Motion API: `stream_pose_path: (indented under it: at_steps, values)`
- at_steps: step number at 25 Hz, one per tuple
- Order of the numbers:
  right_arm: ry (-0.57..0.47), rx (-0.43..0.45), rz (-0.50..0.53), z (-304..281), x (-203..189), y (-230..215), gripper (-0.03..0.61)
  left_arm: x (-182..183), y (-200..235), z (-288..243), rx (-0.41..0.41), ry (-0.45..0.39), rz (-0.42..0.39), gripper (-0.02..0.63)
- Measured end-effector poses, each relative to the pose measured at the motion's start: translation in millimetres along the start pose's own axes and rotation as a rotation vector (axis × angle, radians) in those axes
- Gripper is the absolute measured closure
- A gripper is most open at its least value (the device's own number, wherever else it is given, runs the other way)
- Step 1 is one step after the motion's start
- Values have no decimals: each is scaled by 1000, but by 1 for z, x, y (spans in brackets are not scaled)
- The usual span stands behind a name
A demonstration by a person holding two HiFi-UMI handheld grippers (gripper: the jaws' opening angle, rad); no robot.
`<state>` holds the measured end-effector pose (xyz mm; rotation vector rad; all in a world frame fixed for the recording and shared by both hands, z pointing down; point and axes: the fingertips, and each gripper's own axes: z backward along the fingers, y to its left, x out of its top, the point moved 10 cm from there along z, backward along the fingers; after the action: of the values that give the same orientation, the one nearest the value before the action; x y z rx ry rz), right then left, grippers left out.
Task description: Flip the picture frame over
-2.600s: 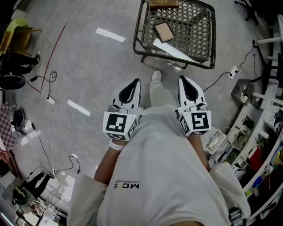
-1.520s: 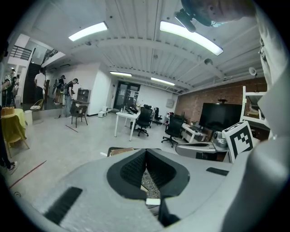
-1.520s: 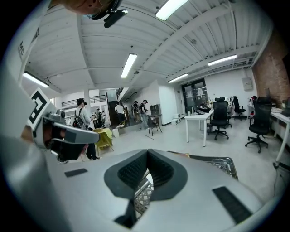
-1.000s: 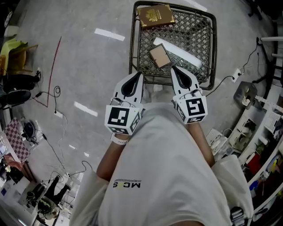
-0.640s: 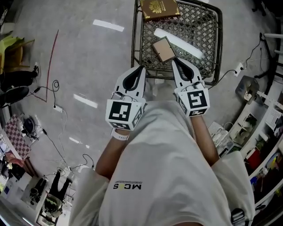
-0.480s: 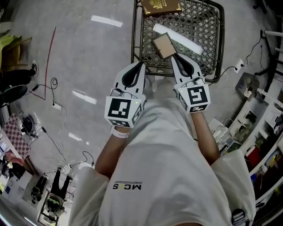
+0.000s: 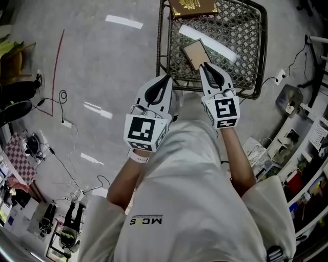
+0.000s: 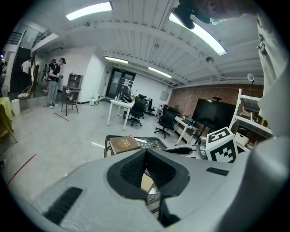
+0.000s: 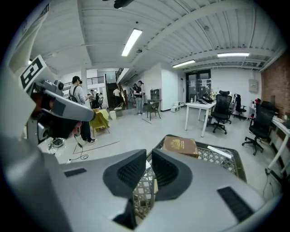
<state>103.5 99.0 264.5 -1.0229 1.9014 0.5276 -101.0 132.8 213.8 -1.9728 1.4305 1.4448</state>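
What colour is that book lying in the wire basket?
Brown with a gold emblem; the book shows best in the right gripper view.

Tan rectangular picture frame [image 7: 193, 52] with a dark edge; black wire basket [image 7: 160, 46] in diamond mesh; brown hardcover book [image 7: 193, 7] with a gold emblem; long white strip [image 7: 215, 45]. The white left claw [image 7: 168, 77] and white right claw [image 7: 203, 65] have black insets and black-and-white square-patterned cubes. Pale grey floor [image 7: 102, 61].

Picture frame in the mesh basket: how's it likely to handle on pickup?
The picture frame looks flat and rigid, so it probably flips as one stiff piece. It is thin and smaller than the brown book, so likely light. It lies on the basket's open mesh, so a corner may snag when pushed.
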Motion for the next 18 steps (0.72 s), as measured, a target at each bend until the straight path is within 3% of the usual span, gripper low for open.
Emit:
stream_pose_path:
  at_steps: [5, 18]
  values:
    - [25, -6, -1, -16, -7, 3, 512, -4, 8, -7, -18, 11, 1, 589]
    - [83, -3, -6, -52, -45, -1, 508, -21, 23, -27, -30, 40, 14, 589]
